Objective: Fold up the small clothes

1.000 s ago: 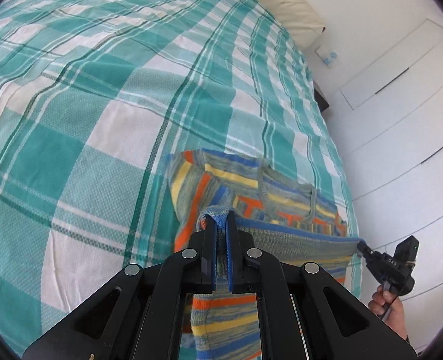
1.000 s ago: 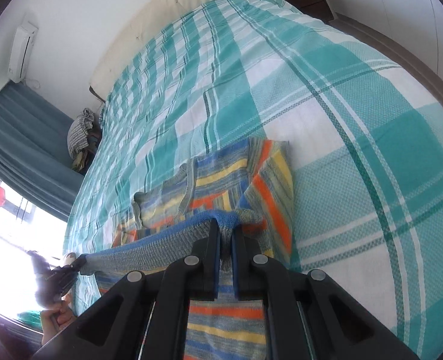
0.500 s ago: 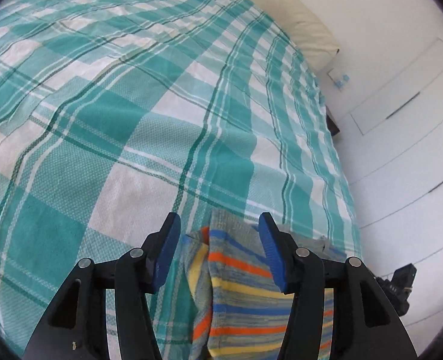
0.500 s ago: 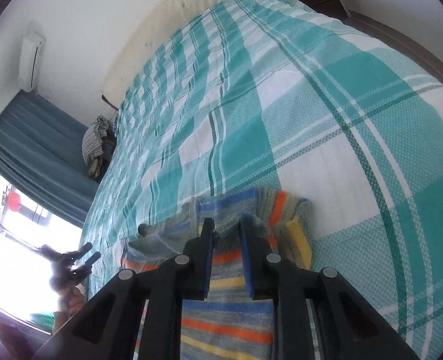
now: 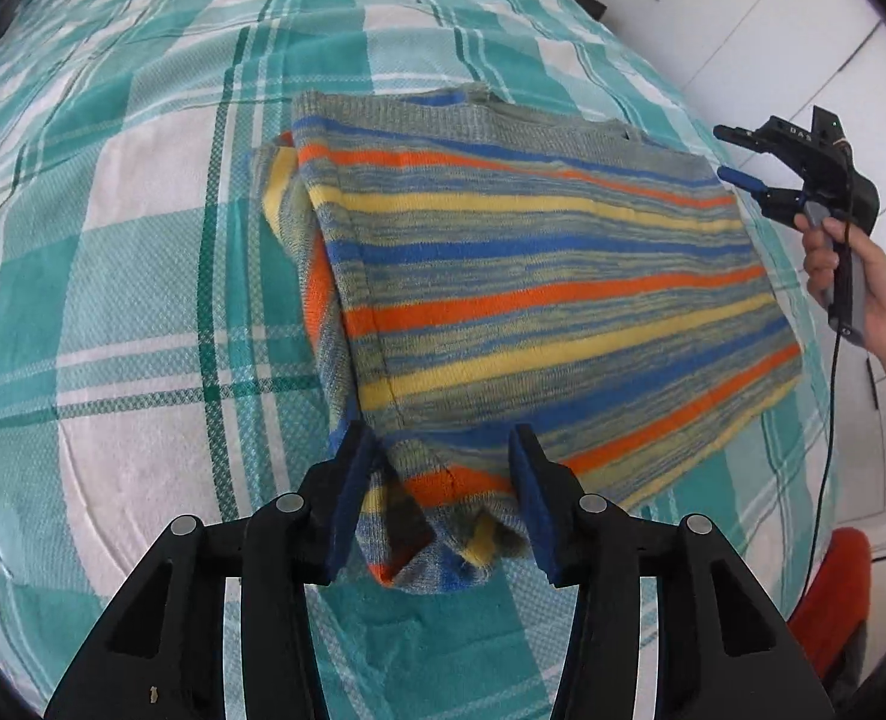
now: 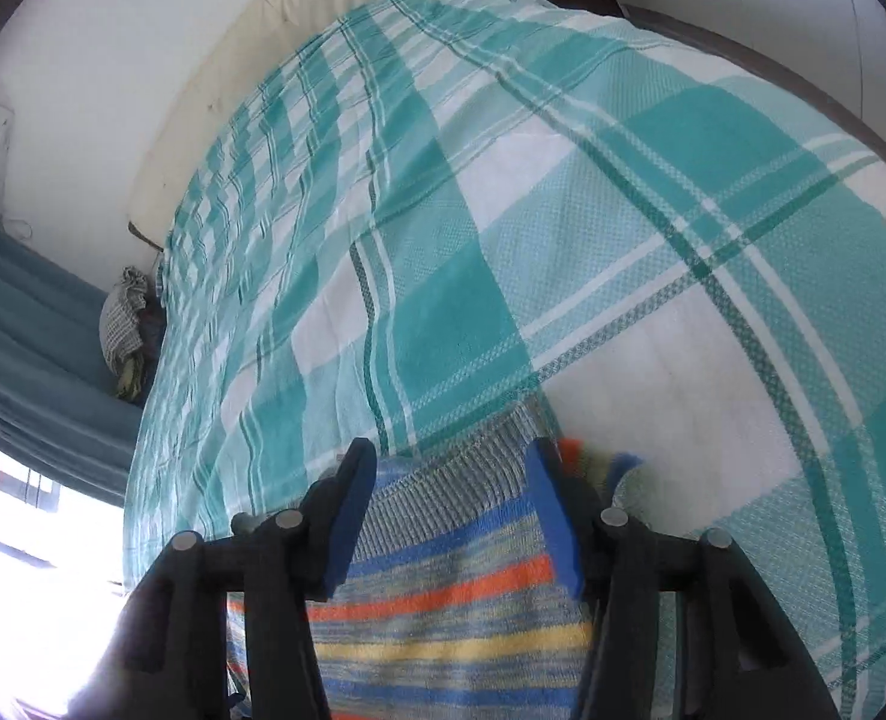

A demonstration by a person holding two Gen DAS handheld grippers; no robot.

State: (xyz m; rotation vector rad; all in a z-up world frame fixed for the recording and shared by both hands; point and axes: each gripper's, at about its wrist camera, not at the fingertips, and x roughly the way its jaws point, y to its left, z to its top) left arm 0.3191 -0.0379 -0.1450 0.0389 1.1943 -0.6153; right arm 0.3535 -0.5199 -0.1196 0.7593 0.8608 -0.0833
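Note:
A striped knit sweater (image 5: 533, 276) in grey, blue, orange and yellow lies folded on the teal plaid bedspread (image 5: 113, 300). My left gripper (image 5: 443, 480) is open and empty, its fingers either side of the sweater's near corner. My right gripper (image 5: 737, 156) shows in the left wrist view, open, just beyond the sweater's far right corner. In the right wrist view my right gripper (image 6: 452, 501) is open over the sweater's ribbed edge (image 6: 461, 486), holding nothing.
The bed reaches back to a cream headboard (image 6: 275, 36). White cupboard doors (image 5: 791, 30) stand to the right of the bed. A blue curtain (image 6: 29, 330) and a bundle of cloth (image 6: 122, 324) are at the far left. A red object (image 5: 833, 600) sits low on the right.
Both grippers held the sweater's edge stretched between them a second ago. They laid it down, opened and let go. The left gripper has pulled back toward the near corner.

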